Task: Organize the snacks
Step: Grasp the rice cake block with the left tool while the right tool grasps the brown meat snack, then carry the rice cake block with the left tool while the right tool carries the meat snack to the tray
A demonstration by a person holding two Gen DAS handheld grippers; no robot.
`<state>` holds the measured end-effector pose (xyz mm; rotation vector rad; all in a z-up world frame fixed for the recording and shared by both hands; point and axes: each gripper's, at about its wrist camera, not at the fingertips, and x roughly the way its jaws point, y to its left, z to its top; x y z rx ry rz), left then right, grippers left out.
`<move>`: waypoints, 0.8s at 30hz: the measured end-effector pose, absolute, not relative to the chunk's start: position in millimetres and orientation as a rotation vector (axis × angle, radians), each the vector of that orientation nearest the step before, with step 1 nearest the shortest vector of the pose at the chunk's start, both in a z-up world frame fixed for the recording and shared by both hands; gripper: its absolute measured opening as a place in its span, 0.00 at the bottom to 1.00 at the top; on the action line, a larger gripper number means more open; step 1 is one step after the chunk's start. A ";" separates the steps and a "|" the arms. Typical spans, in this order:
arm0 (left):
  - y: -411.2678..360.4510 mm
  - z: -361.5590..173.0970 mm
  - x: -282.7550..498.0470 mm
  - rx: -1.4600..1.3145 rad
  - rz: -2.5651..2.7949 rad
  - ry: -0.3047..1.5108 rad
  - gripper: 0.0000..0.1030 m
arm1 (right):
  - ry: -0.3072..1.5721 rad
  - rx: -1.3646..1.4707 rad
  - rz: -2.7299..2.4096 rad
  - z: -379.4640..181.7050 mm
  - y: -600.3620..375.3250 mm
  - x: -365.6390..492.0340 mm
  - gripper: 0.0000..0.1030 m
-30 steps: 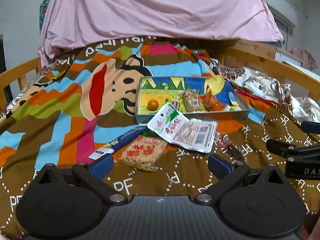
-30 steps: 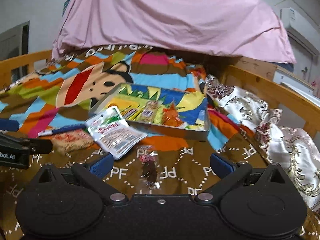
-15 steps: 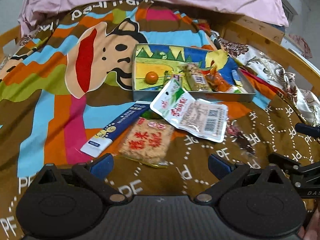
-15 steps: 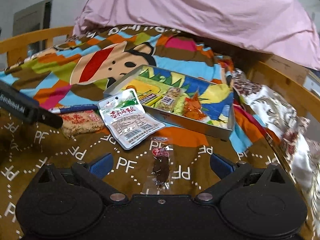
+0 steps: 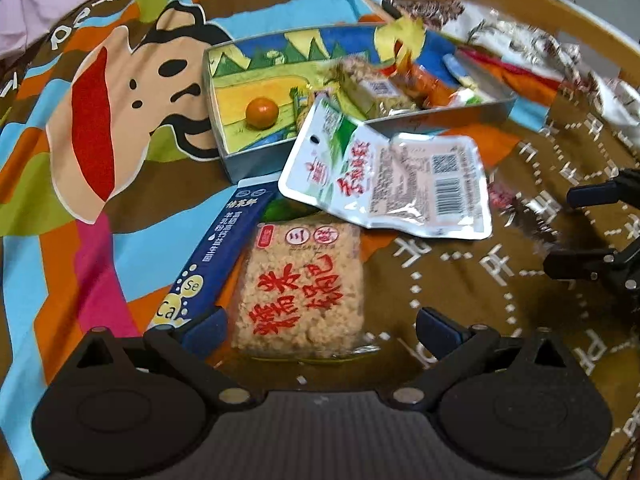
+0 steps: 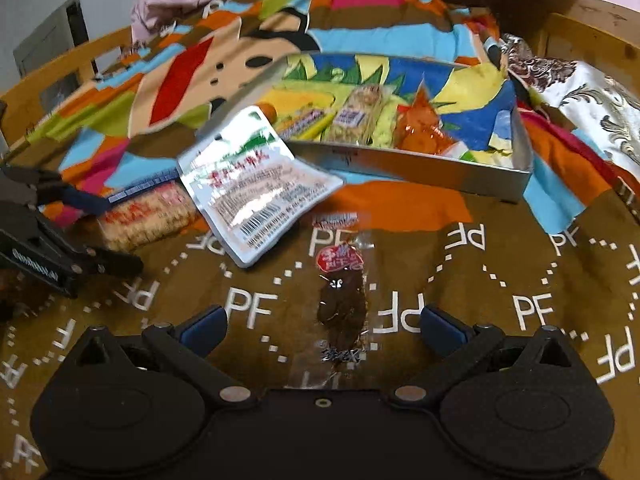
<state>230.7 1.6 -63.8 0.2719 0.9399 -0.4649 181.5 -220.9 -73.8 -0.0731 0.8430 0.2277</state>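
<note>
Left wrist view: left gripper (image 5: 320,330) with jaws wide apart on either side of the rice cake (image 5: 301,294), just in front of the tin (image 5: 440,123) and beside the blue stick (image 5: 222,256); likely light, stiff but crumbly in slick film (best pinched gently across the side edges). Right wrist view: right gripper (image 6: 322,326) likewise spread wide, straddling the dark snack (image 6: 342,300) lying in front of the tin (image 6: 460,174); probably soft, featherlight, crinkly, so best gripped across the filled middle.
</note>
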 end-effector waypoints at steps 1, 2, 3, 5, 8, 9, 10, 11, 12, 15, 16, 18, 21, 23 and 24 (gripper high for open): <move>1.0 -65.2 232.6 0.275 -0.466 0.940 1.00 | 0.848 -0.080 0.226 -76.4 -220.7 184.9 0.99; 1.1 -66.4 235.1 0.272 -0.468 0.942 0.99 | 0.854 -0.081 0.224 -79.3 -221.0 188.9 0.99; 1.5 -67.0 237.4 0.264 -0.469 0.946 0.99 | 0.859 -0.079 0.220 -81.5 -222.1 193.1 0.99; 3.7 -69.6 243.0 0.234 -0.461 0.961 0.99 | 0.862 -0.059 0.215 -85.0 -224.5 199.8 0.99; 4.4 -75.6 249.6 0.209 -0.437 0.992 0.99 | 0.856 -0.010 0.203 -86.3 -226.9 203.8 1.00; 4.3 -77.3 250.7 0.206 -0.435 0.994 0.99 | 0.851 0.008 0.202 -86.1 -227.8 203.4 1.00; 4.2 -78.1 250.8 0.203 -0.435 0.991 0.97 | 0.850 0.022 0.205 -85.7 -228.4 203.2 0.99; 4.0 -78.2 250.3 0.198 -0.437 0.985 0.96 | 0.849 0.028 0.210 -85.5 -228.3 203.0 0.99; 3.8 -77.7 249.5 0.196 -0.435 0.983 0.95 | 0.844 0.026 0.208 -85.0 -227.4 202.3 0.95; 3.3 -75.2 246.6 0.179 -0.459 0.972 0.89 | 0.830 -0.001 0.195 -83.8 -223.6 200.2 0.81; 3.0 -74.8 245.8 0.173 -0.468 0.974 0.85 | 0.826 -0.010 0.191 -83.1 -222.4 199.6 0.76; 1.4 -73.9 243.6 0.170 -0.473 0.973 0.82 | 0.826 -0.018 0.187 -82.3 -220.3 198.5 0.68; -2.4 -72.0 238.9 0.171 -0.485 0.967 0.82 | 0.834 -0.025 0.187 -80.3 -216.2 194.7 0.58; -5.1 -70.6 235.2 0.163 -0.505 0.971 0.82 | 0.840 -0.025 0.202 -78.6 -212.6 191.5 0.48; -6.8 -70.1 233.4 0.165 -0.510 0.971 0.82 | 0.845 -0.022 0.214 -77.8 -210.8 190.2 0.48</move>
